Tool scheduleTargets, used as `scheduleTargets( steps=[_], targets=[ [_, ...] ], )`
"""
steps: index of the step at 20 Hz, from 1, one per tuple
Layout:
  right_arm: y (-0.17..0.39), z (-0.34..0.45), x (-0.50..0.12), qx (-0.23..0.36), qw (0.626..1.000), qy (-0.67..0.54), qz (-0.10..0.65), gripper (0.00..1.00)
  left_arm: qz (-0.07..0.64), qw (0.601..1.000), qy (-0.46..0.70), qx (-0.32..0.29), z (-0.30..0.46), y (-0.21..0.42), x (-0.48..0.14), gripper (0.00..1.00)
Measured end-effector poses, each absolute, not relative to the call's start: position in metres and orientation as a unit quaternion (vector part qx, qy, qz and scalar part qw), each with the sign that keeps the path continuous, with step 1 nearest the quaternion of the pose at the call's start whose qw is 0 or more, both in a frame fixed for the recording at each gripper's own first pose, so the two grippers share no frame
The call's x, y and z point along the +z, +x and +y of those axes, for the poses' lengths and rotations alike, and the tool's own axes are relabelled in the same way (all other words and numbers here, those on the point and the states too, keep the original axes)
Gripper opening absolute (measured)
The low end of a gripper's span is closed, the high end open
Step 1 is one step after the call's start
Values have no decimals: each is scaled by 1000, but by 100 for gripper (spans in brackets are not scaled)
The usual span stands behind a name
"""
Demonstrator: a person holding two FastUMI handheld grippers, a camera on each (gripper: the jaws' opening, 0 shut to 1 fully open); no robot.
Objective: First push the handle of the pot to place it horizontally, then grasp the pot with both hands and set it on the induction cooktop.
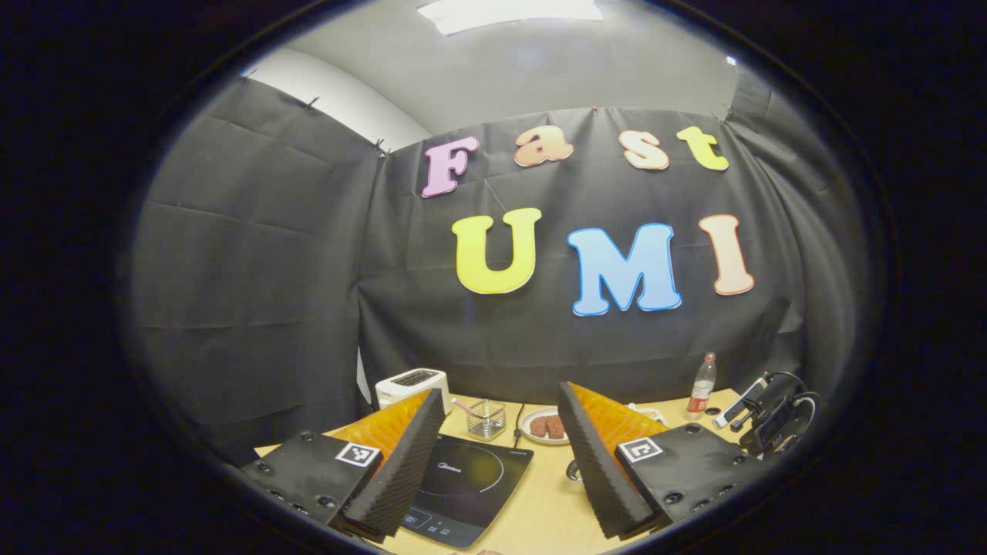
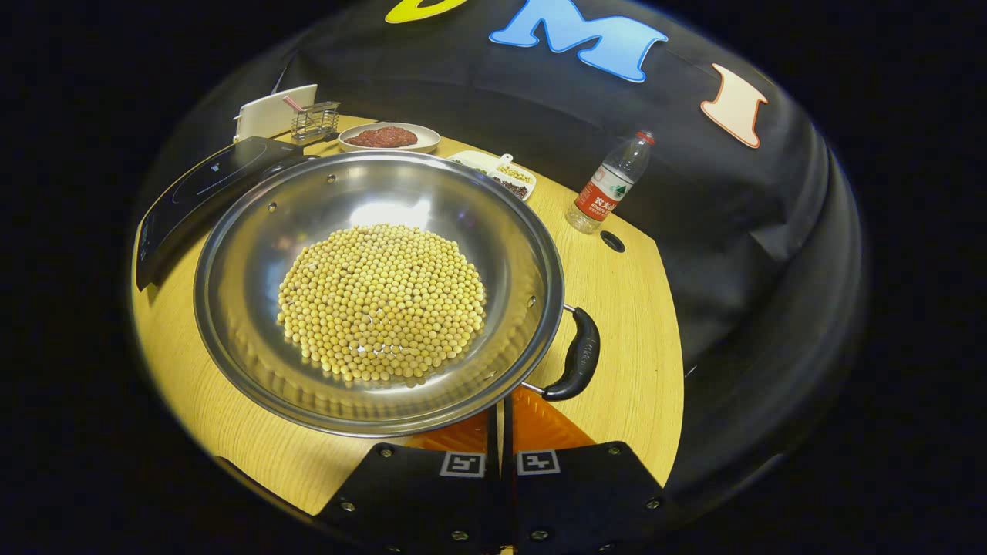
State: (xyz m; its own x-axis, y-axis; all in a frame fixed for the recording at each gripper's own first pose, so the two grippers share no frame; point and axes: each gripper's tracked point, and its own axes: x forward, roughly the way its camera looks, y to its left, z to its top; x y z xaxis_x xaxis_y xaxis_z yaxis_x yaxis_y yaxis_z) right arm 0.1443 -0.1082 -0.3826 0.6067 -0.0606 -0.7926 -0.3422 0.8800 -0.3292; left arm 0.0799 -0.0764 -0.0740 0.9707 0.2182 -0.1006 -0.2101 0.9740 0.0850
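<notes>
My right gripper [image 2: 501, 416]: fingers pressed together with nothing between them, at the bottom centre of its view, just below the pot's [image 2: 378, 289] rim. The pot sits mid-frame on the wooden table [image 2: 624, 324], holding soybeans [image 2: 382, 301]; its black handle [image 2: 578, 358] is at the lower right. The induction cooktop [image 2: 204, 185] lies at the upper left, beside the pot. My left gripper [image 1: 501, 462]: fingers spread wide, empty, raised over the cooktop at the bottom of its view.
</notes>
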Motion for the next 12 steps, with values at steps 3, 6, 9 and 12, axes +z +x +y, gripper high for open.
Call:
scheduleTargets(
  steps=[3,6,9,12],
  targets=[
    [151,-107,-384,81,872,-218,431,1,62,991,43,115,-82,81,-79,96],
    [154,-112,-381,71,881,-198,424,1,71,990,48,114,-92,85,-87,100],
    [159,-117,-376,56,893,-165,415,1,78,991,45,101,-104,94,-96,100],
    [152,-125,-364,44,902,-135,408,1,84,992,43,82,-112,107,-108,100]
  ],
)
